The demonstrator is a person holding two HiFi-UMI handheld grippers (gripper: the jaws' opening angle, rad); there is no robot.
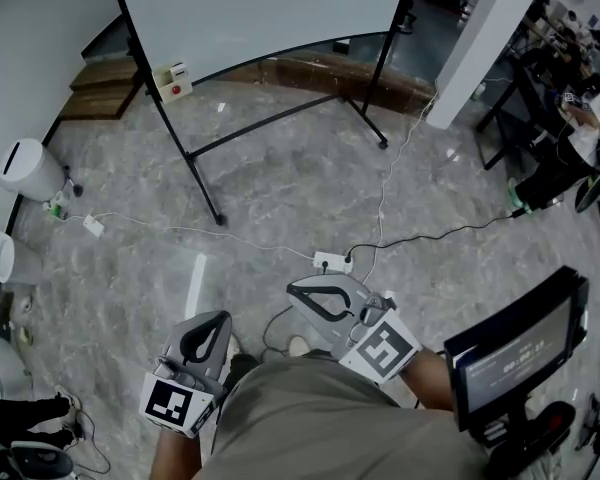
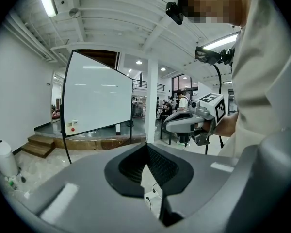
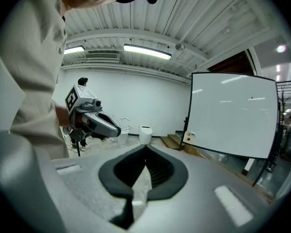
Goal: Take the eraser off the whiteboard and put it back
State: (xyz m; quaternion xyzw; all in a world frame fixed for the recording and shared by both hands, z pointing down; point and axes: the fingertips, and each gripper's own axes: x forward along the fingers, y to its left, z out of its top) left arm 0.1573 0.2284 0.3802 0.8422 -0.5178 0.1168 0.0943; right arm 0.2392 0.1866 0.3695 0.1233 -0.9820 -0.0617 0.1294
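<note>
The eraser (image 1: 172, 82), a small white block with a red spot, sits at the lower left corner of the one whiteboard (image 1: 260, 8), well ahead of both claws across a grey marble floor (image 1: 280, 188). The left claw (image 2: 146, 149) and the right claw (image 3: 145, 152) are each pressed fully together with nothing between the jaws, held side by side at the person's waist. Between the claws and the board's black stand (image 1: 193, 158) lie one white power strip (image 1: 330, 262), just ahead of the right claw, and loose cables (image 1: 180, 230) trailing over the floor. One white bin (image 1: 28, 168) stands far to the left of the left claw; one dark screen (image 1: 520, 353) stands just right of the right claw, and a white pillar (image 1: 480, 38) rises beyond it.
</note>
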